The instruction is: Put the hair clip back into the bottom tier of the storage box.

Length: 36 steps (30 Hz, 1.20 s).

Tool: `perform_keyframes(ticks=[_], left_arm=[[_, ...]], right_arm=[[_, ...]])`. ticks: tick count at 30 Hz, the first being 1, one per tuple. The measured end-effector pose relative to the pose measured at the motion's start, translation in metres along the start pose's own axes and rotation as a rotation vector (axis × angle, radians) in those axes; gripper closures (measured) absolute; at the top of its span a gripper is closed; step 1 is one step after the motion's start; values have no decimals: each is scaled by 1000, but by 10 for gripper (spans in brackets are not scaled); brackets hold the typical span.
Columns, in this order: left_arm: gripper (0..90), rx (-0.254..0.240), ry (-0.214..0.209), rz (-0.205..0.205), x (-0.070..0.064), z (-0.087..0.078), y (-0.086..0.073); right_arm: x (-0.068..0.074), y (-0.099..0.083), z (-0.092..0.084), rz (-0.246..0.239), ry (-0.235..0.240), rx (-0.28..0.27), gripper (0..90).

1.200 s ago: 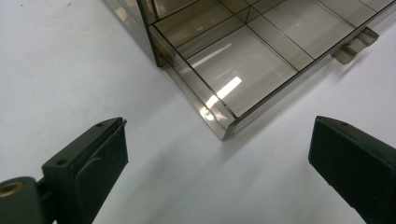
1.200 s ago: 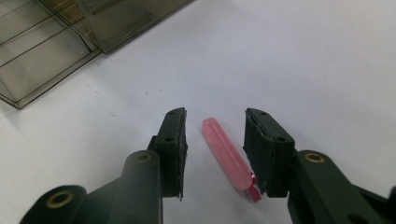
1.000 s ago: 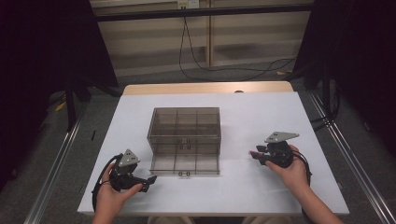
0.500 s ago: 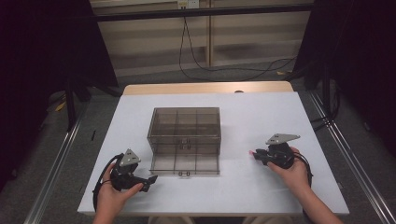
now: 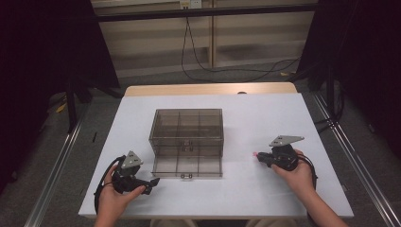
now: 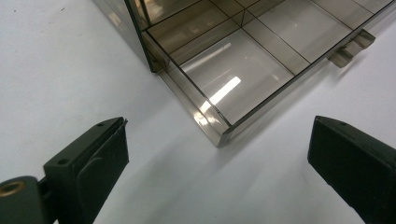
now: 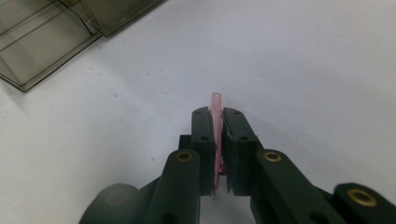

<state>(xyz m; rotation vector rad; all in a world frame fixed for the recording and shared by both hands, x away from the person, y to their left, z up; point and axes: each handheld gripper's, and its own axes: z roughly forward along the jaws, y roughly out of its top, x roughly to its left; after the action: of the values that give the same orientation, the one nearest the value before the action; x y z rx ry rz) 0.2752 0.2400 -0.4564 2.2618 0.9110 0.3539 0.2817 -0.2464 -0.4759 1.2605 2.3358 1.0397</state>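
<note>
Drawer box [image 5: 187, 137] mid-table [image 5: 265, 198] — tools flanking

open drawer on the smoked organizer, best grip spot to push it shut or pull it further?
Probably the small handle tab at the middle of the drawer front edge. It juts toward the person, and the walls beside it are thin and flush. Come from the near side, low over the table, jaws closing across the tab. The open left gripper is free; the right gripper holds a thin pink piece.

One smoky plastic drawer box [image 5: 187, 135], one thin pink disc [image 7: 215, 103], two grippers.
</note>
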Motion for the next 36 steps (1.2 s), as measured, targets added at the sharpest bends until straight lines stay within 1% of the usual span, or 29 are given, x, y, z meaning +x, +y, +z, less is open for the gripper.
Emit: perform_keyframes(ticks=[1,2,3,4,5,6,9,13,15,16,21,25,26,27,36], left_arm=[[53,-2,1,0,0,0,0],[53,-4,0,-2,0,0,0],[53,-6,2,-9,0,0,0],[53,-3,-2,-11,0,0,0],[53,-2,-2,-11,0,0,0],[53,-2,-4,-14,0,0,-1],[53,-6,-3,-9,1,0,-1],[52,-10,-5,-15,1,-1,-1],[53,-11,-4,-13,1,-1,-1],[53,-14,-7,-20,0,-1,-1],[53,-9,-1,-18,1,-2,-1],[53,-12,-6,-15,1,-1,-1],[53,-15,-9,-24,0,-1,-1],[53,-14,-8,-22,0,-1,-1],[53,-11,-7,-17,1,-1,0]], right_arm=[[0,1,-1,1,-4,0,838],[0,1,-2,-5,3,-6,839],[1,2,-3,-7,1,-8,839],[2,3,-3,-10,8,-12,839],[3,4,-4,-7,6,-11,839],[4,5,-4,-13,16,-15,839],[11,9,-4,-27,34,-21,839],[22,16,-4,-53,63,-25,839],[27,19,-3,-64,70,-27,839],[28,21,-2,-70,73,-29,839],[36,28,0,-71,96,-32,839],[42,33,2,-77,108,-38,839],[43,34,3,-80,113,-43,839],[45,36,3,-79,117,-44,839],[62,47,12,-99,157,-46,839]])
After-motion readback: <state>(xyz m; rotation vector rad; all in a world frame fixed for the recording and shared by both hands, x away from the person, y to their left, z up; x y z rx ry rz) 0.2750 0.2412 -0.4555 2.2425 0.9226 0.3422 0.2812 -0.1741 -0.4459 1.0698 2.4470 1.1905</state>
